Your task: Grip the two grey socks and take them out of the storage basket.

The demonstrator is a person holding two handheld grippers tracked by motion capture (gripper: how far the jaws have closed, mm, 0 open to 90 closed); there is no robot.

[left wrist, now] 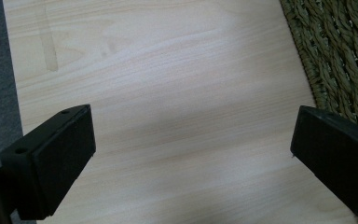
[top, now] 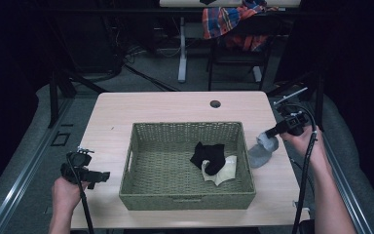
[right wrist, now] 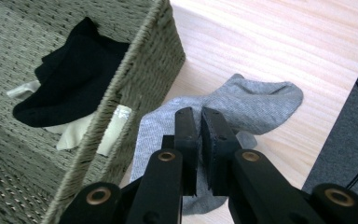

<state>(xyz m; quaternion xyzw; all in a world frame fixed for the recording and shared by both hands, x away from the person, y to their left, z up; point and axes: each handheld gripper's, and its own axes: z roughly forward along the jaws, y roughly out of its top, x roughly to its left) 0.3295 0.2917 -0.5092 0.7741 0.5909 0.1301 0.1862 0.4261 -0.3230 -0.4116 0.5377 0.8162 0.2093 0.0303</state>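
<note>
Between the right gripper's (right wrist: 199, 116) pressed-together jaws, a grey sock (right wrist: 242, 105) is pinched, seemingly for transfer into the basket (right wrist: 140, 70) beside it.

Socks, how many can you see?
3: a black sock and a cream sock under it in the basket, a grey sock on the table beside it. More may hide underneath.

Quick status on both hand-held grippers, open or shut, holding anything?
Left hand-held gripper: open, empty, over bare table.
Right hand-held gripper: shut on the grey sock beside the basket.
</note>
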